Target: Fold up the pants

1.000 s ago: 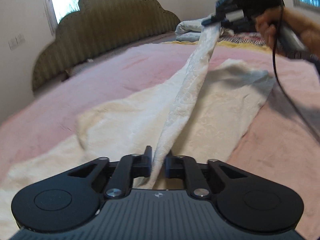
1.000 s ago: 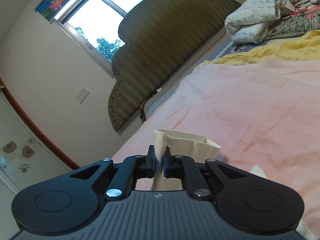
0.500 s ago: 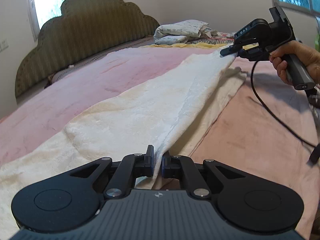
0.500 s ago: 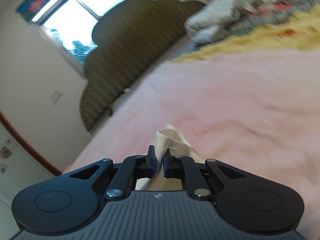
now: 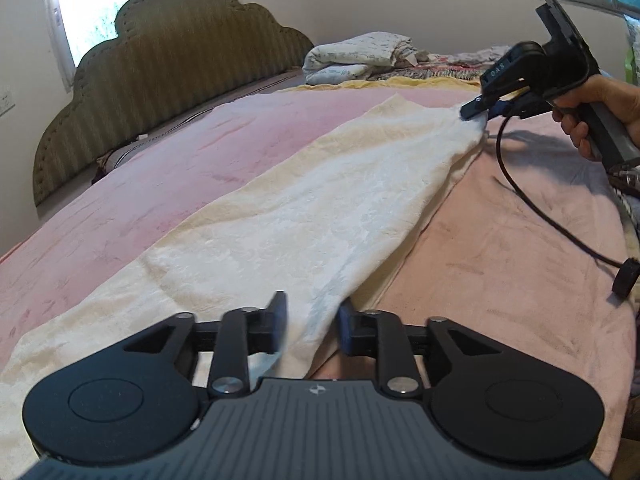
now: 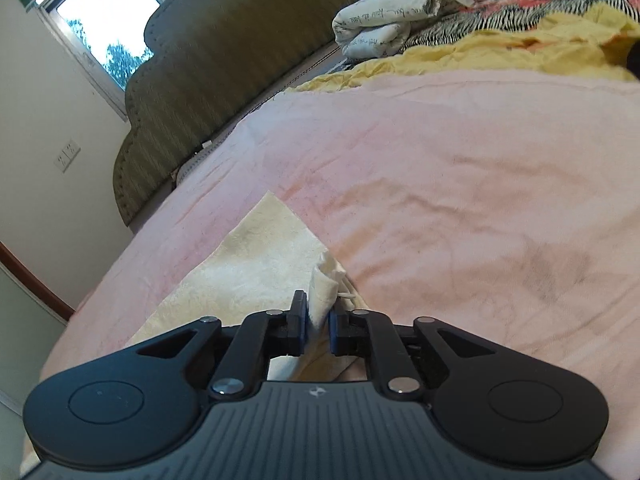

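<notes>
Cream pants [image 5: 320,208] lie along the pink bed cover [image 5: 160,184], one leg laid over the other. My left gripper [image 5: 314,324] sits at their near end; its jaws are opening and the cloth edge lies loose between the parted pads. A person's hand [image 5: 600,100] holds my right gripper [image 5: 474,112] low at the far end. In the right wrist view the right gripper [image 6: 318,320] has its jaws opening, and a small upright corner of the pants [image 6: 324,280] stands in the narrow gap. The rest of that end [image 6: 248,264] lies flat on the bed.
A padded olive headboard [image 5: 168,64] runs along the bed's left side below a window. Folded printed bedding [image 5: 360,56] and a yellow blanket [image 6: 500,48] lie at the far end. A black cable [image 5: 540,216] trails from the right gripper across the cover on the right.
The right gripper came down and away with the raised leg end, so the top leg now lies flat over the other. Both grippers' jaws, shut on cloth before, have parted.
</notes>
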`<state>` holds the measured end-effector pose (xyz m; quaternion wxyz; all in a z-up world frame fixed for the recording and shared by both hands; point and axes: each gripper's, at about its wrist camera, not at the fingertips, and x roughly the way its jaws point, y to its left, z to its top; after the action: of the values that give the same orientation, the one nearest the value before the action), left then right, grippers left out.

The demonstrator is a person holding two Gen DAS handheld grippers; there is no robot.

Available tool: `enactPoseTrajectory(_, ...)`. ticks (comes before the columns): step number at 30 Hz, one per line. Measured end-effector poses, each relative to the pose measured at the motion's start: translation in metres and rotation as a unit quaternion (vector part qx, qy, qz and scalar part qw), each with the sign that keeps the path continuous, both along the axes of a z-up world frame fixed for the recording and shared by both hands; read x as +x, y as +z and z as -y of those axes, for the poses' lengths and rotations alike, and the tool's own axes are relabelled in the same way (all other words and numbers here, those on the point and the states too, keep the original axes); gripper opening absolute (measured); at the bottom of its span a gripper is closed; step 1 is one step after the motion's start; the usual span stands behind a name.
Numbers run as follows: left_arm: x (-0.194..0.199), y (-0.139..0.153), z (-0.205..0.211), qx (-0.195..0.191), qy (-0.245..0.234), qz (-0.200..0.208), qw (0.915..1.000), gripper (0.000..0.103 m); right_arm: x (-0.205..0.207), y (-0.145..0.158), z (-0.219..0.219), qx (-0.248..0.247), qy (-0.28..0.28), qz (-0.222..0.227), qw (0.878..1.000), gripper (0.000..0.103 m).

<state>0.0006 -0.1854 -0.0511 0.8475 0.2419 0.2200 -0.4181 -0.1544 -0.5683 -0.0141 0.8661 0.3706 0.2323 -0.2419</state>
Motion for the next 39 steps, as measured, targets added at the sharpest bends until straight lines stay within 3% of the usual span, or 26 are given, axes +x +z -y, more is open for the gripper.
enactPoseTrajectory(2,0.004,0.01,-0.01,-0.025,0.002,-0.024,0.9994,0.054,-0.003,0.018,-0.008,-0.071,-0.041,-0.031,0.996,0.029)
enactPoseTrajectory(4,0.011,0.02,-0.018,-0.058,0.007,-0.047,0.9972,0.061,-0.005,0.035,-0.016,-0.164,-0.085,-0.038,0.982,0.031)
enactPoseTrajectory(6,0.019,0.027,-0.022,-0.083,0.028,-0.054,0.9947,0.063,0.005,0.048,-0.021,-0.2,-0.068,-0.019,0.977,0.033)
enactPoseTrajectory(8,0.029,0.03,-0.025,-0.096,0.065,-0.054,0.9918,0.063,0.037,0.051,-0.022,-0.184,0.023,-0.022,0.982,0.033)
enactPoseTrajectory(11,0.043,0.028,-0.025,-0.092,0.093,-0.078,0.9883,0.063,0.092,0.035,-0.028,-0.126,0.146,-0.022,0.981,0.032)
enactPoseTrajectory(13,0.047,0.019,-0.022,-0.068,0.098,-0.091,0.9887,0.063,0.127,0.015,-0.029,-0.104,0.177,-0.054,0.977,0.032)
enactPoseTrajectory(15,0.046,0.009,-0.019,-0.039,0.101,-0.085,0.9905,0.063,0.149,-0.006,-0.019,-0.09,0.173,-0.087,0.977,0.032)
enactPoseTrajectory(18,0.039,0.008,-0.021,-0.04,0.096,-0.061,0.9927,0.063,0.141,-0.004,0.003,-0.058,0.111,-0.05,0.991,0.032)
enactPoseTrajectory(19,0.038,0.009,-0.022,-0.046,0.096,-0.057,0.9926,0.064,0.135,0.004,0.003,-0.071,0.079,-0.05,0.993,0.033)
enactPoseTrajectory(20,0.038,0.009,-0.023,-0.053,0.098,-0.057,0.9922,0.066,0.128,0.011,-0.002,-0.087,0.075,-0.045,0.992,0.035)
enactPoseTrajectory(22,0.041,0.007,-0.02,-0.06,0.095,-0.067,0.9914,0.07,0.118,0.017,-0.012,-0.095,0.119,-0.036,0.988,0.037)
enactPoseTrajectory(25,0.042,-0.002,-0.011,-0.046,0.082,-0.085,0.992,0.07,0.109,0.003,-0.016,-0.052,0.172,-0.052,0.982,0.051)
enactPoseTrajectory(27,0.032,-0.004,-0.008,-0.037,0.071,-0.053,0.9954,0.07,0.099,-0.003,-0.017,-0.09,0.146,-0.08,0.982,0.051)
enactPoseTrajectory(30,0.023,-0.005,-0.008,-0.026,0.055,-0.015,0.998,0.071,0.066,0.013,-0.028,-0.143,0.052,-0.076,0.985,0.054)
enactPoseTrajectory(32,0.025,-0.006,-0.008,-0.032,0.058,-0.021,0.9976,0.071,0.048,0.019,-0.036,-0.13,0.092,-0.024,0.987,0.055)
enactPoseTrajectory(34,0.029,-0.009,-0.009,-0.04,0.065,-0.036,0.9965,0.072,0.048,0.014,-0.048,-0.105,0.17,-0.029,0.979,0.061)
enactPoseTrajectory(36,0.031,-0.01,-0.012,-0.046,0.067,-0.043,0.9957,0.073,0.051,0.003,-0.071,-0.155,0.213,-0.107,0.959,0.06)
enactPoseTrajectory(37,0.031,-0.01,-0.014,-0.048,0.068,-0.044,0.9955,0.073,0.047,0.001,-0.083,-0.204,0.22,-0.124,0.946,0.061)
enactPoseTrajectory(38,0.031,-0.009,-0.015,-0.05,0.068,-0.045,0.9954,0.074,0.039,0.003,-0.09,-0.233,0.208,-0.128,0.941,0.063)
enactPoseTrajectory(39,0.031,-0.01,-0.016,-0.052,0.068,-0.046,0.9952,0.075,0.032,0.007,-0.091,-0.239,0.177,-0.134,0.945,0.063)
